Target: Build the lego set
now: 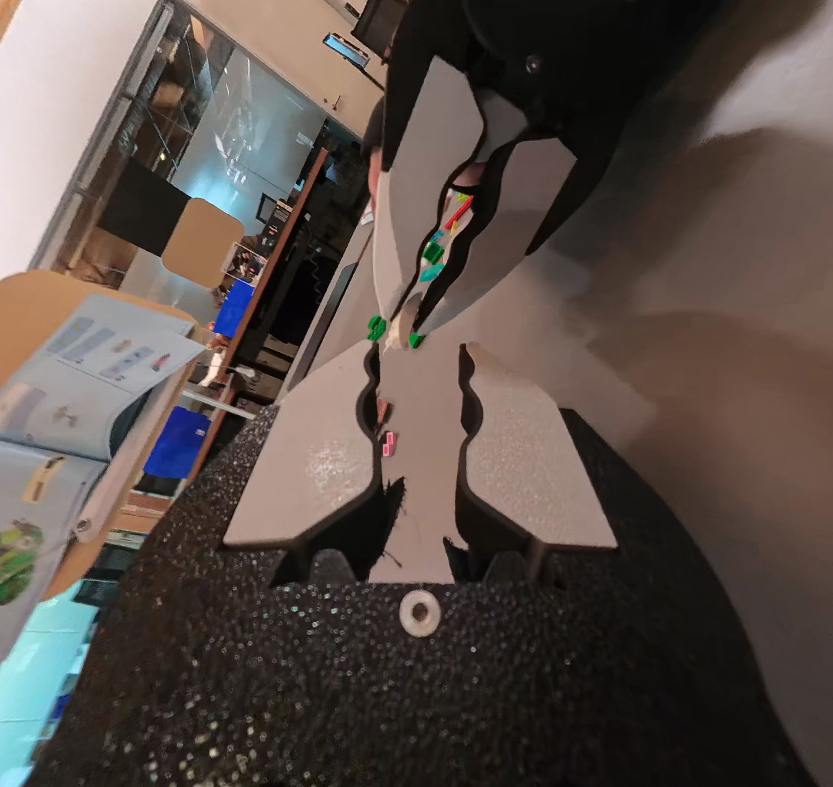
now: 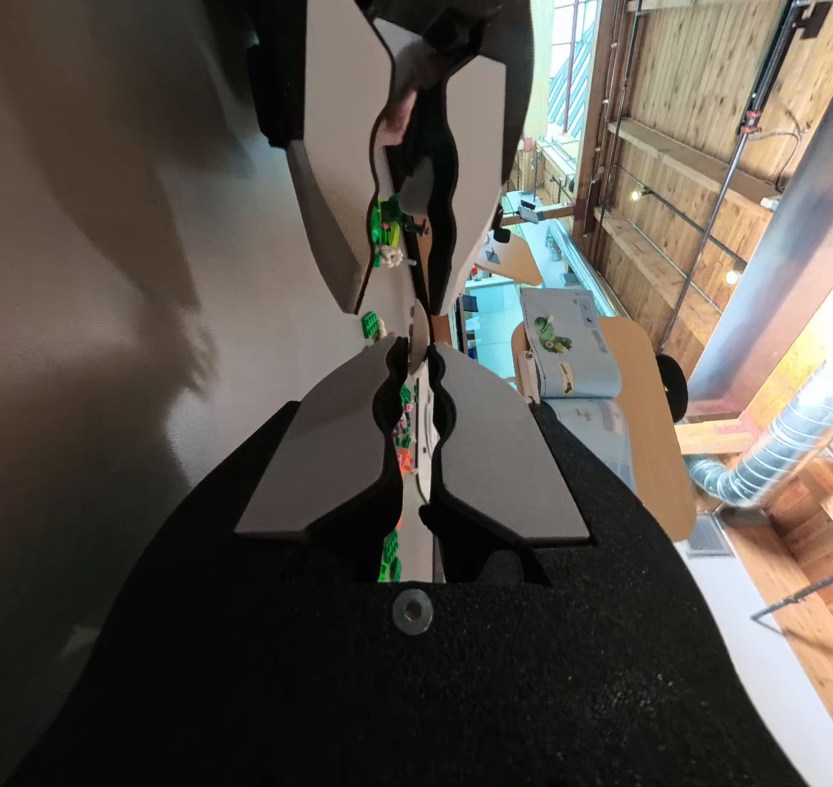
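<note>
My right gripper (image 2: 417,345) is shut on a small tan round Lego piece (image 2: 419,335), gripped edge-on at the fingertips above the white table (image 2: 216,269). In the left wrist view the right gripper (image 1: 408,321) reaches in from the top, holding the tan piece (image 1: 404,317). My left gripper (image 1: 419,350) is open and empty, its tips facing the right gripper's tips just short of the piece. It also shows in the right wrist view (image 2: 396,312), coming in from the top. Green bricks (image 1: 376,328) lie on the table beside the tips.
Loose bricks lie scattered: a pink one (image 1: 389,444), red, yellow and teal ones (image 1: 457,213), an orange one (image 2: 405,459). A green plant build (image 2: 383,224) and a white flower (image 2: 391,256) stand on the table. An open instruction booklet (image 2: 572,350) sits on a wooden stand.
</note>
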